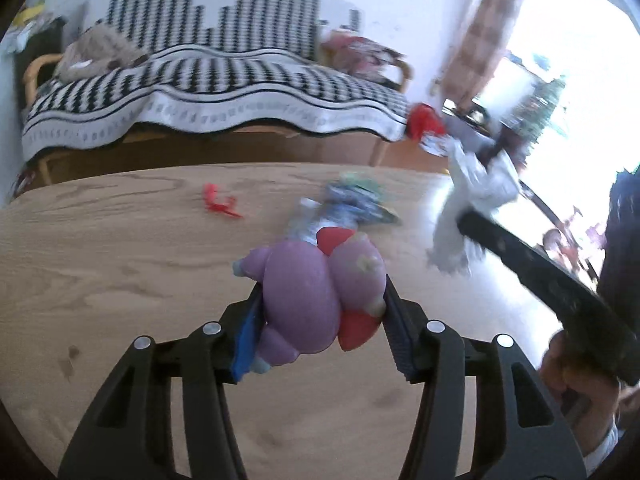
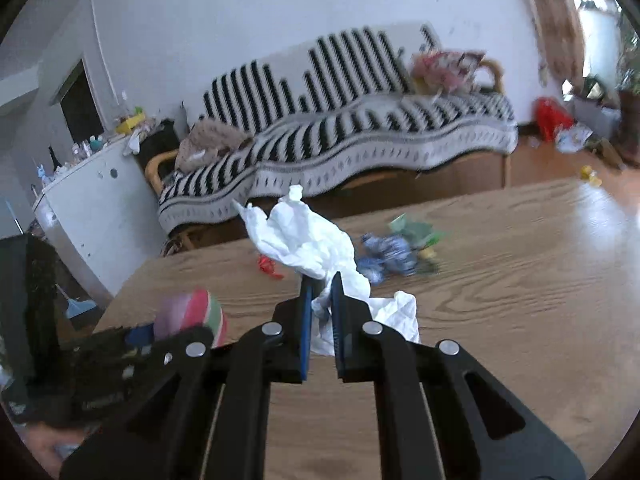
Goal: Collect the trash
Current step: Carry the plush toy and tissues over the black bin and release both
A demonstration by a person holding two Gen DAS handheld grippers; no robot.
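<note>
Trash is in both our grips — the left gripper [image 1: 324, 304] clamped on a purple toy [image 1: 316, 300], the right gripper [image 2: 320, 296] pinching white tissue [image 2: 304, 240] — lifted above the table [image 1: 120, 240], presumably for binning.

A pale, plain wall [image 2: 240, 40] is seen behind a sofa [image 2: 360, 136] draped in a black-and-white patterned throw, with cane armrests showing at both ends. A white cabinet [image 2: 92, 208] crowded with bottles is placed left of the sofa, beside a dark doorway [image 2: 80, 104]. Strong daylight is admitted through a window [image 1: 568, 80] at the right, next to a patterned curtain [image 1: 484, 32], and is reflected off the wooden floor [image 2: 560, 164] and the far right corner of the wood-grain table [image 2: 540, 280].
</note>
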